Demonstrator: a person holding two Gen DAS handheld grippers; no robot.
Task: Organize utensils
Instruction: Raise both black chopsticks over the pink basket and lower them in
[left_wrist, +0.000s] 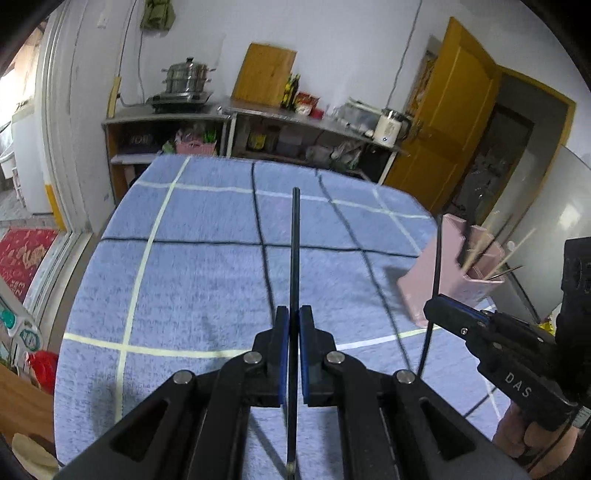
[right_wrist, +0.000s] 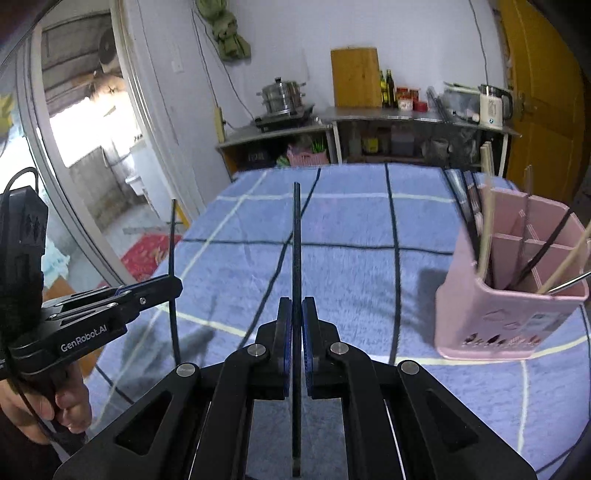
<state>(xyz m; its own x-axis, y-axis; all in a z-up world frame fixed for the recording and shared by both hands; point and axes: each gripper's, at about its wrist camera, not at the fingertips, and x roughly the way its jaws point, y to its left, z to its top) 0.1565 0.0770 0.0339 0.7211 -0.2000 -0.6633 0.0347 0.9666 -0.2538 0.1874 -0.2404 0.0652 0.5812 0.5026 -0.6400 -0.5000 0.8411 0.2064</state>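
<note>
gripping one black chopstick (left_wrist: 295, 251) upright, the left gripper (left_wrist: 294, 314) is clenched. the right gripper (right_wrist: 296, 306) clamps a second black chopstick (right_wrist: 296, 240). pink utensil holder (right_wrist: 506, 306) stands at 2 o'clock on the blue checked cloth (right_wrist: 351, 266).

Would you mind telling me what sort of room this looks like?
Probably a home kitchen: a steamer pot on a stove, an electric kettle and oil bottles on a steel counter.

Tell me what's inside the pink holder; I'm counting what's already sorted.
The pink holder has pale wooden chopsticks, a black chopstick and a metal utensil leaning in its compartments. Its walls hide their lower ends.
</note>
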